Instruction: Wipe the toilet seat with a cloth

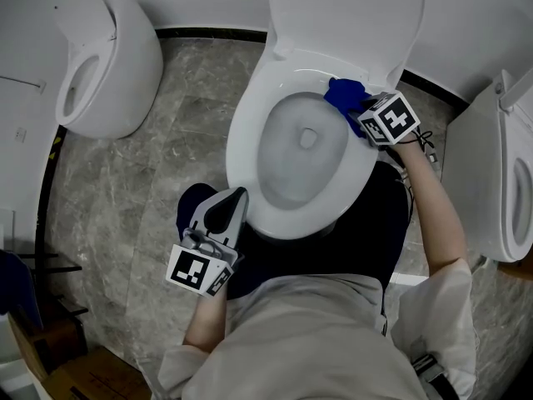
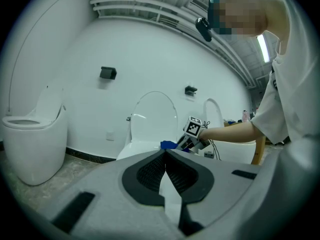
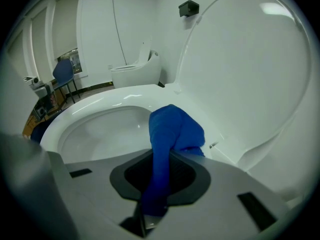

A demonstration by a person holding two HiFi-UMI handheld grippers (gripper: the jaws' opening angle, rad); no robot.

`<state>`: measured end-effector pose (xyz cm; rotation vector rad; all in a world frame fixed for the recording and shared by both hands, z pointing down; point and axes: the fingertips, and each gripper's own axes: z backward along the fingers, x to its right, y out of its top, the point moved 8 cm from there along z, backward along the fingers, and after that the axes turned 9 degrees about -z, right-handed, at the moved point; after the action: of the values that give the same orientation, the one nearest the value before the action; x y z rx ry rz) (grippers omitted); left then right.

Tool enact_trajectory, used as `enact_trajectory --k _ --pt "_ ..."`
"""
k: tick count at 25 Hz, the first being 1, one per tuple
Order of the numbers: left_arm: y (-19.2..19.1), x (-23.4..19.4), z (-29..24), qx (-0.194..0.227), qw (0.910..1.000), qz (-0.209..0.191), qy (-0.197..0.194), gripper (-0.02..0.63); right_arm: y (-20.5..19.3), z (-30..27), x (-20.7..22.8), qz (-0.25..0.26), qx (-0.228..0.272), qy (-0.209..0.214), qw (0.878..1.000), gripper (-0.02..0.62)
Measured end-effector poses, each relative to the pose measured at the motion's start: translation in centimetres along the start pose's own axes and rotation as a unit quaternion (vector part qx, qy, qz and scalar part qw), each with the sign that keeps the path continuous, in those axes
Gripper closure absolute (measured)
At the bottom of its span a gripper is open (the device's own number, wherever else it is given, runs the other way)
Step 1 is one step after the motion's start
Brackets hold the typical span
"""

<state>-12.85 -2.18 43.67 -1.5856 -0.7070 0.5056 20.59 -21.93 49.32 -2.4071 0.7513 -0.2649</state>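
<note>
A white toilet seat [image 1: 250, 107] rings the open bowl, with its lid [image 1: 346, 15] raised behind. My right gripper [image 1: 360, 111] is shut on a blue cloth [image 1: 346, 96] and presses it onto the seat's far right part near the hinge. In the right gripper view the cloth [image 3: 170, 134] bunches out of the jaws over the seat [image 3: 100, 101]. My left gripper [image 1: 237, 197] is shut with nothing in it, held low at the bowl's near left. From the left gripper view the toilet seat [image 2: 135, 146], the cloth [image 2: 169, 144] and the right gripper [image 2: 187, 140] show ahead.
A second white toilet [image 1: 104, 65] stands to the left and a third [image 1: 500, 182] close on the right. The floor [image 1: 141, 198] is grey marble tile. A wooden piece [image 1: 58, 365] sits at the lower left corner. The person's legs stand close against the bowl's front.
</note>
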Motion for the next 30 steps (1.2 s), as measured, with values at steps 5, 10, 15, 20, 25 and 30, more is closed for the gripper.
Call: enact_trajectory --k 5,10,15,20,25,30 --pt "-0.1 -0.1 0.1 0.001 1.0 0.002 0.0 0.598 0.5 -0.4 0.1 0.005 -0.008 0.001 1.0 0.545" --pt "-0.1 -0.2 0.4 0.005 1.0 0.002 0.0 0.598 1.0 -0.4 0.2 0.0 -0.023 -0.008 1.0 0.545" --pt "-0.4 -0.5 0.8 0.004 1.0 0.006 0.002 0.598 1.7 -0.8 -0.1 0.014 -0.047 -0.023 0.999 0.545" --pt "-0.4 -0.7 1.0 0.007 0.9999 0.009 0.002 0.598 2.6 -1.3 0.2 0.015 -0.06 -0.03 0.998 0.545" --pt "-0.6 -0.7 1.2 0.009 0.9999 0.012 0.005 0.598 3.8 -2.1 0.2 0.022 -0.063 -0.043 0.997 0.545" --pt "-0.9 -0.9 1.6 0.01 0.9997 0.017 0.011 0.598 4.7 -2.8 0.3 0.019 -0.07 -0.042 0.996 0.545"
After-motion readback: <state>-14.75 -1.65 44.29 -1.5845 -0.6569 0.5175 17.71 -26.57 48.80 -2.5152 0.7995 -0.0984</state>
